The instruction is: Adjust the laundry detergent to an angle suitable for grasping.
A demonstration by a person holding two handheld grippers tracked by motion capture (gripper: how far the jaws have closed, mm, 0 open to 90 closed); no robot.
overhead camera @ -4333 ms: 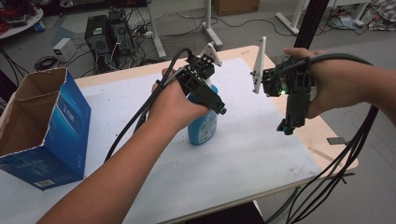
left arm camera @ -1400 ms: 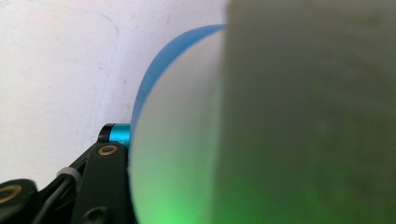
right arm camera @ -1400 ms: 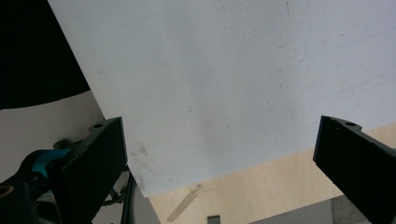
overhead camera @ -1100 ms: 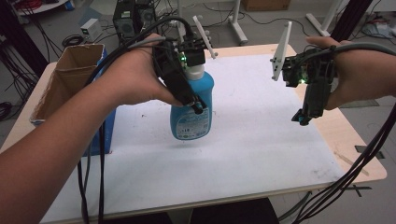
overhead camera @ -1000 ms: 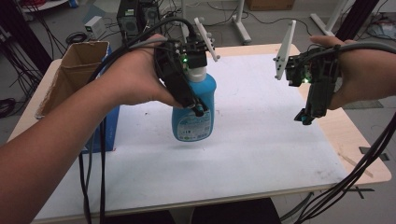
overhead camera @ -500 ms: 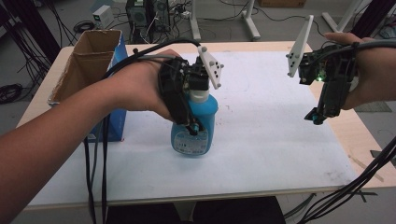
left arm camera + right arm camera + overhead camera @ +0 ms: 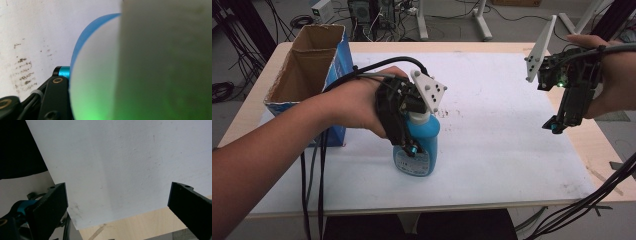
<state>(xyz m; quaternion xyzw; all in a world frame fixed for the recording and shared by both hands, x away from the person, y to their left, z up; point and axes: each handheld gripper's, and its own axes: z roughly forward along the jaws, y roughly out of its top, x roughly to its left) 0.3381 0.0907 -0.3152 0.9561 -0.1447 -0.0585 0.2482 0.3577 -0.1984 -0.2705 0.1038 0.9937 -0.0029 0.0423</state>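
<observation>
**Blue bottle clamped in the left gripper, right one held off to the side**

So, the left gripper [image 7: 411,146] is seen wrapped around a blue bottle [image 7: 422,150] near the middle of the white table cover [image 7: 492,150]; the jaws are closed on the bottle's upper body just below its pale cap [image 7: 418,118], and the bottle is kept upright with its base on the cover; the left hand [image 7: 357,105] is placed behind the gripper, with the grey three-cornered plate [image 7: 429,90] sticking up just above the cap. In the left gripper view, the bottle [image 7: 82,42] is pressed right up against the camera, so it's mostly a blur of pale surface with a blue edge; one black jaw with a teal tip is seen touching the bottle's side at lower left, and smudged marks [image 7: 23,72] on the cover are seen just beyond that jaw.

The right gripper [image 7: 556,125] is held up in the right hand [image 7: 612,75], well apart from the bottle and out over the far right edge of the cover; its jaws are pointed downward. In the right gripper view, the two black jaws are spread wide with nothing between them; the white cover [image 7: 120,165] is seen straight ahead of them, and a strip of bare wooden tabletop [image 7: 140,225] is seen just under the jaw tips.

An open cardboard box [image 7: 307,75] with blue sides is parked on the far side of the left hand, away from the bottle; black cables [image 7: 312,190] are trailed down from the left gripper past the forearm.
</observation>
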